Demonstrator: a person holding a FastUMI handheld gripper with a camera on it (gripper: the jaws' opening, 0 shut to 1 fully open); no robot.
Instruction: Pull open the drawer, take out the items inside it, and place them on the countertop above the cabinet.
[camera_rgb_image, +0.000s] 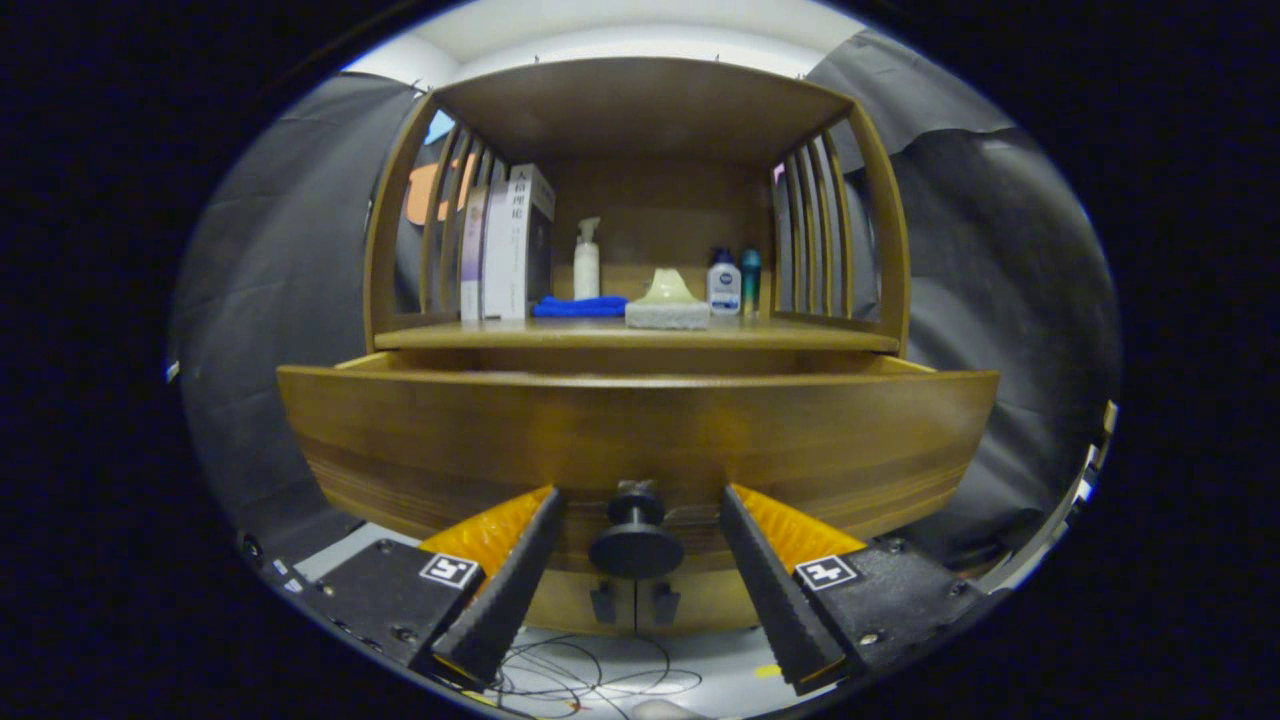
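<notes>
Gripper view is showing my gripper (636, 500) standing open, its two black ribbed fingers (505, 590) splayed wide with orange panels on their outer sides and small square markers on the black blocks behind them. Between the fingers, touching neither, the black round drawer knob (636, 540) is sticking out toward me from the drawer front (640, 440). Below the knob, two small dark cabinet-door pulls (632, 603) are sitting side by side on the paler wood under the drawer, and lower still some thin black cables (590, 675) are lying looped on the pale floor. The drawer is standing pulled out from the wooden cabinet (640, 110), its curved front filling the space just beyond my fingertips; I am looking at it from low down, so I cannot tell what is lying inside it. Past the drawer's top edge, the countertop (640, 337) is running across as a flat wooden shelf with slatted sides and a wooden roof above. On it, nearest me, a whitish box with a pale green tissue poking up (668, 300) is sitting near the middle, with a folded blue cloth (580, 306) just left of it. Farther left, several upright books or boxes (505, 245) are leaning against the slats. Toward the back, a white pump bottle (587, 260) is standing behind the cloth, and to the right of the tissue box a white bottle with a dark cap (723, 282) and a slim teal bottle (751, 280) are standing close together.
</notes>
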